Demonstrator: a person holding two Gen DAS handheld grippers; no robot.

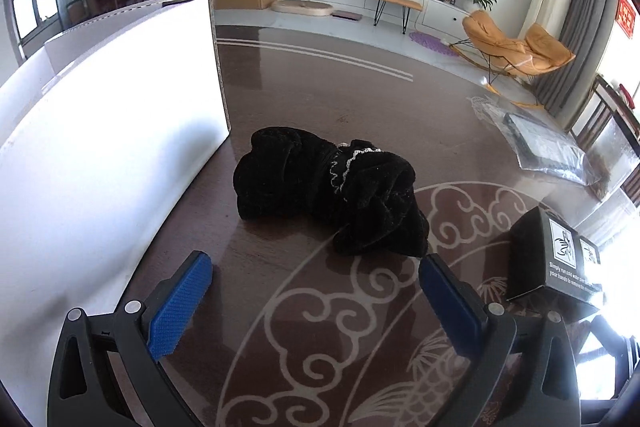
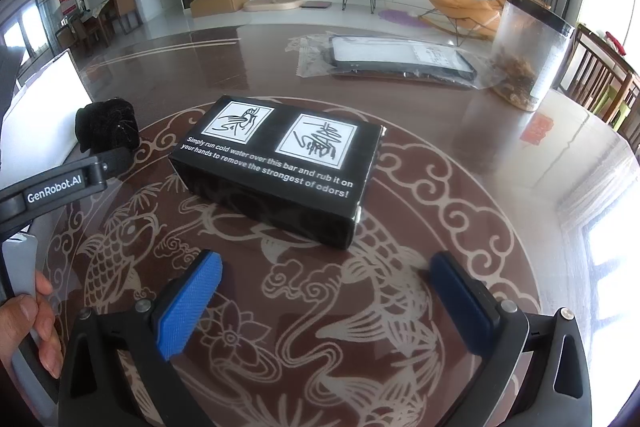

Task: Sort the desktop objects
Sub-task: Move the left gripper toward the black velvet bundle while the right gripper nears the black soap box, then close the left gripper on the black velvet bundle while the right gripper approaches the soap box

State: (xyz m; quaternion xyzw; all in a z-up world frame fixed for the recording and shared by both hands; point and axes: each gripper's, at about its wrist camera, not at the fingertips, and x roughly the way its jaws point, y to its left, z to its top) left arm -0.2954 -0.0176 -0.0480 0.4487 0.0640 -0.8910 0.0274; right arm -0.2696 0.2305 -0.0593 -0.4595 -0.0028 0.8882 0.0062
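Blue pads [image 1: 180,307] of the left gripper [image 1: 316,301] frame the near edge of the left wrist view, jaws spread wide with nothing between them, hovering over a dark table [image 1: 304,95] with a pale cloud-and-fish pattern under glass. Just ahead of the fingertips lies a black velvet cloth [image 1: 332,189] with a bit of white lace trim, bunched in a heap on the table. A white bin [image 1: 108,131] stands to its left, its wall close beside the cloth. At the right edge sits a black box [image 1: 556,259] with white printing, and farther back a bagged tablet [image 1: 540,143] lies flat.

From the right wrist view, the right gripper [image 2: 326,289] is likewise wide open and empty, low above the fish pattern. The box [image 2: 280,167] lies flat on the table just beyond its fingertips, centred between them but not touched. Behind it are the tablet [image 2: 400,61] in its clear bag and, to the right, a clear jar [image 2: 528,55] with brownish contents at its bottom. On the left, the cloth [image 2: 106,125] lies beside the bin [image 2: 52,99], with the left gripper's black arm in front of it. A hand [image 2: 30,331] shows at the lower left edge.
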